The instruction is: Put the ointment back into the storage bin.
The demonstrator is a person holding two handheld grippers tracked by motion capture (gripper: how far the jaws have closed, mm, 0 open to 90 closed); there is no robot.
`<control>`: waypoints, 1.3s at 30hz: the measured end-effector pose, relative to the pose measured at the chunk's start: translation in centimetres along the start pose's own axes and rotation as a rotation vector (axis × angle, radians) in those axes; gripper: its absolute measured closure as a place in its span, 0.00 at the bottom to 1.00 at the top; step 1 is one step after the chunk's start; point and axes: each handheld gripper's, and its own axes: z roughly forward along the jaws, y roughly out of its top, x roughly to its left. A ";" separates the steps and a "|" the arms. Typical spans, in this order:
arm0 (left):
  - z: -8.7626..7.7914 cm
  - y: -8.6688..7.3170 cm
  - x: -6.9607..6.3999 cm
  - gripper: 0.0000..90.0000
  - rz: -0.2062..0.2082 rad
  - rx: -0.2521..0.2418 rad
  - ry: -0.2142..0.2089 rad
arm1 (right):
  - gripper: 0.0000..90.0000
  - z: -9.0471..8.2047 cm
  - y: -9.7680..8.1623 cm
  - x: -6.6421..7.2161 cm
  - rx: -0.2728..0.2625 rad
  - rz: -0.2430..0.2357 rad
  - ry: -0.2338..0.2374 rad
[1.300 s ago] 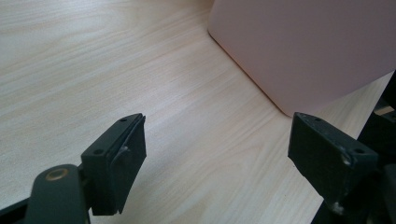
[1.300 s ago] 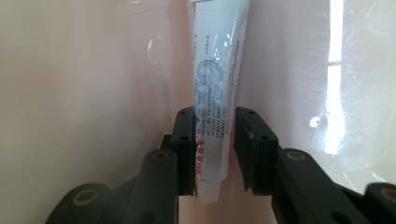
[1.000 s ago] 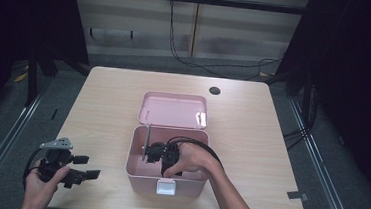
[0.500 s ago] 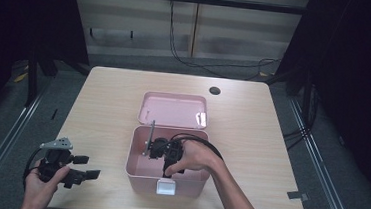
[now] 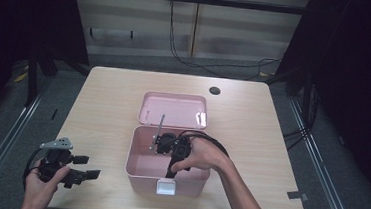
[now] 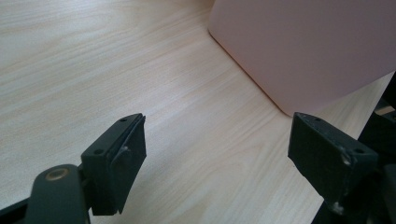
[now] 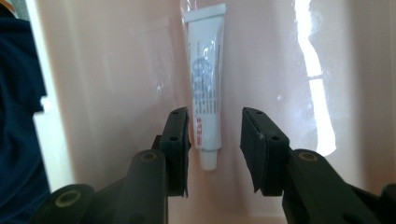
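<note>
Two black pads of my right gripper (image 7: 215, 149) stand slightly parted, having just been opening, nothing pinched between them. Past them lies a white ointment tube (image 7: 204, 88) with blue print and a white cap, flat on the pink storage box's (image 5: 140, 176) floor. My left gripper (image 6: 224, 158) gapes wide over the wooden table (image 6: 93, 70).

Glossy pink plastic box (image 5: 143, 169), smooth white tube (image 7: 204, 84), matt pale wood-grain table (image 5: 108, 108).

A tube (image 7: 204, 93) is lying inside the box (image 5: 141, 168) at the frame's centre, its lid (image 5: 173, 108) lying behind it on the table (image 5: 108, 103).
</note>
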 end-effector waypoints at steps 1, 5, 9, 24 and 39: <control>0.0 0.0 0.0 0.21 0.002 0.000 0.001 | 0.69 -0.2 -0.2 0.0 0.003 0.001 -0.004; 0.0 0.0 0.0 0.21 0.002 0.000 0.002 | 0.69 -0.7 -0.5 0.0 -0.004 -0.002 -0.014; 0.0 0.0 0.0 0.21 0.001 0.000 0.000 | 0.69 -1.7 -0.7 0.2 -0.012 0.009 -0.030; 0.0 0.0 0.0 0.21 0.002 -0.006 -0.001 | 0.68 -6.1 -3.3 0.5 -0.073 0.051 -0.088; 0.0 0.0 0.0 0.21 0.000 -0.002 0.002 | 0.66 -9.5 -6.7 0.7 -0.130 0.136 -0.154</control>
